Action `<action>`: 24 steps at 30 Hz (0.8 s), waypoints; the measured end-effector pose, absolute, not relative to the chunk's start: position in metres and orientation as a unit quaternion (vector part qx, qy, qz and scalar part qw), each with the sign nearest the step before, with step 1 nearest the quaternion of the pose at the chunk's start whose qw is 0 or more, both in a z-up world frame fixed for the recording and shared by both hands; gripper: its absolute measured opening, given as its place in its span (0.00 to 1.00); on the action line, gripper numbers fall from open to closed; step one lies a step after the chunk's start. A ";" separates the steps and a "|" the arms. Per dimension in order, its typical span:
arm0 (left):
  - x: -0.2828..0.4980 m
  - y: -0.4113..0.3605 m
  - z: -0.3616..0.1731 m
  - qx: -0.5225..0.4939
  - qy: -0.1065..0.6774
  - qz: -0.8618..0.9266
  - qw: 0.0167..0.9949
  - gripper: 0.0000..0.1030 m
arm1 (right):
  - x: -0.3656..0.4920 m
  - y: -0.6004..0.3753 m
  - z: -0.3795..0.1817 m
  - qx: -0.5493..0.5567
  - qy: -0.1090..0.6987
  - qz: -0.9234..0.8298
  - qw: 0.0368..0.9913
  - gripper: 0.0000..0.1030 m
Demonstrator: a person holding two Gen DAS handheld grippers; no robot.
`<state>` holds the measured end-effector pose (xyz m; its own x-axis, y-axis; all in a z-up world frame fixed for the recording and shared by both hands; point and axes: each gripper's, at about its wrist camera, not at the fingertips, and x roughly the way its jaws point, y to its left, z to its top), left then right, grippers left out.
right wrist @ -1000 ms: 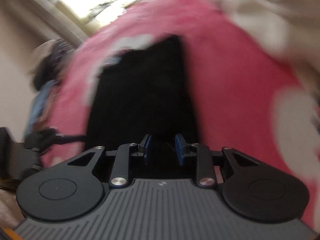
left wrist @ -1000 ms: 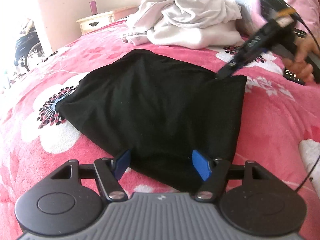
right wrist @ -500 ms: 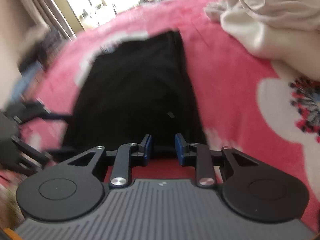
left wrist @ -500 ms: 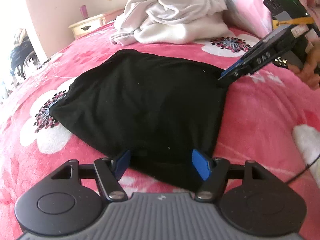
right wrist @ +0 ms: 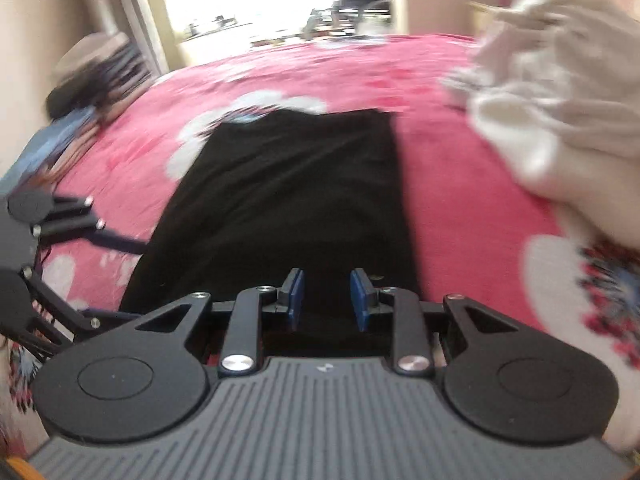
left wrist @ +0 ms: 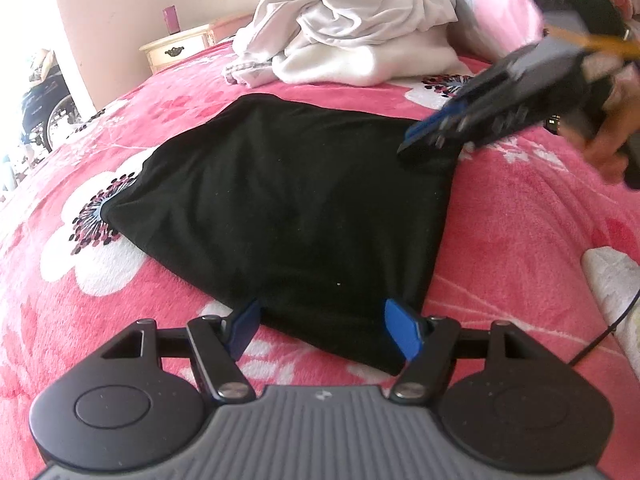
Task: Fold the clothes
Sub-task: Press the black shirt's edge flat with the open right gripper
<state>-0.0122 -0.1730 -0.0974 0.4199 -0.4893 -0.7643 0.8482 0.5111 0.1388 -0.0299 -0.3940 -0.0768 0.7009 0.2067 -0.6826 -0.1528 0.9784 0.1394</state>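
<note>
The black garment (left wrist: pixel 288 208) lies folded flat on the bed's pink flowered blanket (left wrist: pixel 540 240), with a heap of white clothes (left wrist: pixel 352 28) beyond it. The left tongs (left wrist: pixel 326 330) stand wide apart at its near corner, pads clear of the cloth. The right tongs (right wrist: pixel 326 300), narrowly parted, hover over the opposite corner, gripping nothing.

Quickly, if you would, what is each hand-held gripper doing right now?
Left hand-held gripper: open, astride the black garment's near edge.
Right hand-held gripper: narrowly open over the garment's corner; a grip cannot be told.
</note>
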 end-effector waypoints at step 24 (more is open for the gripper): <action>-0.009 -0.172 -0.099 0.257 0.349 -0.421 0.797 0.68 | -0.017 -0.347 -0.080 -0.038 0.332 0.147 0.931 0.23</action>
